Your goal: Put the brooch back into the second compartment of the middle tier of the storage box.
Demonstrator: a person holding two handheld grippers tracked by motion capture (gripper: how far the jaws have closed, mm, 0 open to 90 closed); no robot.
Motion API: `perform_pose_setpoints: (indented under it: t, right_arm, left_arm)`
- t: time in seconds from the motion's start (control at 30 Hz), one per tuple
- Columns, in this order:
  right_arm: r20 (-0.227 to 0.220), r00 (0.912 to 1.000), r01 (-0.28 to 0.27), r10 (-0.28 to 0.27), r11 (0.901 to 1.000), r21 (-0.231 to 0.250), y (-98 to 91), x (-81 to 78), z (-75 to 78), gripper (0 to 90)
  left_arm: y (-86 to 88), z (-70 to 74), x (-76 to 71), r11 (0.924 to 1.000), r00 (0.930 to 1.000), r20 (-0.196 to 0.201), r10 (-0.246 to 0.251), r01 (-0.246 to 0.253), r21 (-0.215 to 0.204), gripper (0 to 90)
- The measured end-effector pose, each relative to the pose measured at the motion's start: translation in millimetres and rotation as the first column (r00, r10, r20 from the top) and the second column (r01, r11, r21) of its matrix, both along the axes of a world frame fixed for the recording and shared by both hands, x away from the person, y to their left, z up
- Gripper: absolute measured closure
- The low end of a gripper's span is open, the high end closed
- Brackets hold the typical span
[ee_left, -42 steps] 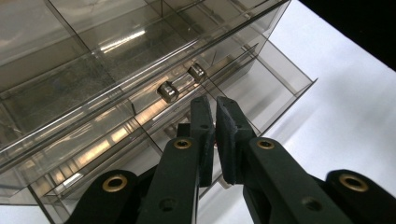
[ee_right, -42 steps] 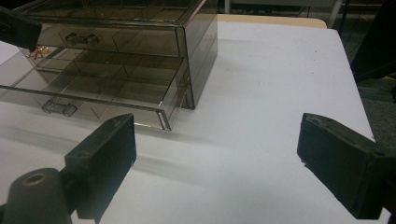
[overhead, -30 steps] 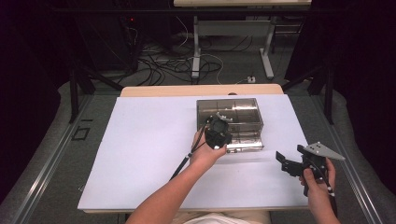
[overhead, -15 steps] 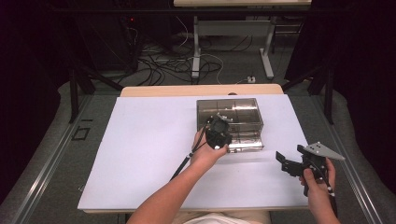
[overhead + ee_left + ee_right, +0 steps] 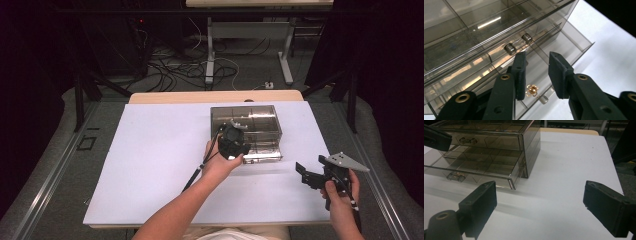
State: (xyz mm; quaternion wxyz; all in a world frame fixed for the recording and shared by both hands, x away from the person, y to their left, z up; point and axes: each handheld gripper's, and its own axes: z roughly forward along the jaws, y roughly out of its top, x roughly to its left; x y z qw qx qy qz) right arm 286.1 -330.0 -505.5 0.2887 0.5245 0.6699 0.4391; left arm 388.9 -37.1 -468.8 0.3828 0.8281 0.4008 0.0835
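One small gold ornament (image 5: 532,90) lay in the pulled-out lower drawer (image 5: 479,167) of one smoky clear drawer box (image 5: 246,131), mid-table. The left gripper (image 5: 536,75) hung just above it, its jaws having just parted, pinching nothing. The right gripper (image 5: 309,176) was spread wide, well apart near the white table's (image 5: 150,160) right edge.

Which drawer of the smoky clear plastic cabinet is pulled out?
The bottom drawer: it juts forward past the cabinet front, while the drawer above sits flush.
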Motion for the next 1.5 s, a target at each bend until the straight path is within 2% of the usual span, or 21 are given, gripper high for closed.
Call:
perform_pose_setpoints:
  t: [0.27,0.6,0.63,0.8,0.97,1.07,1.2,1.3,1.37,1.5]
  right_arm:
    - [0.005,1.0,-0.001,0.001,1.0,0.0,0.1,0.2,-0.3,12.1]
    - [0.004,1.0,-0.001,0.001,1.0,0.004,0.7,0.1,-0.4,12.2]
    - [0.004,1.0,-0.001,0.001,1.0,0.004,0.7,0.2,-0.5,12.2]
    - [0.003,1.0,0.002,-0.002,1.0,0.004,0.7,-0.2,-0.4,12.1]
    - [0.005,1.0,0.002,-0.002,1.0,0.003,0.9,0.2,-0.7,12.2]
    - [0.004,1.0,0.0,0.0,1.0,0.002,0.8,0.1,-0.6,12.1]
    - [0.001,1.0,0.004,-0.004,1.0,0.006,1.1,-0.3,-0.6,12.2]
    - [0.002,1.0,0.005,-0.005,1.0,0.006,1.2,-0.3,-0.8,12.1]
    - [0.002,1.0,0.006,-0.006,1.0,0.007,1.3,-0.2,-0.9,12.2]
    - [0.0,1.0,0.003,-0.003,1.0,0.005,1.2,-0.5,-0.7,12.2]
  left_arm:
    - [3.7,8.7,-7.3,0.999,0.9996,0.028,-0.006,0.007,-0.043,61.3]
    - [11.9,12.9,-13.3,0.9969,0.9974,0.061,-0.037,0.041,-0.067,51.5]
    - [14.2,13.4,-14.2,0.9967,0.9955,0.087,-0.038,0.044,-0.069,50.1]
    - [20.1,15.7,-15.7,0.9958,0.9915,0.127,-0.026,0.037,-0.084,42.7]
    - [26.8,20.5,-18.0,0.9945,0.9911,0.131,-0.024,0.037,-0.098,37.6]
    - [31.3,23.3,-18.8,0.9942,0.9888,0.147,-0.023,0.038,-0.101,35.0]
    - [38.1,28.8,-21.2,0.9921,0.9875,0.158,-0.005,0.025,-0.123,31.5]
    - [44.1,33.5,-23.1,0.9924,0.9867,0.163,0.0,0.02,-0.121,28.8]
    - [48.1,36.1,-23.9,0.9916,0.9827,0.185,0.011,0.013,-0.128,27.5]
    - [57.9,42.1,-27.6,0.9897,0.9812,0.192,0.017,0.011,-0.142,26.5]
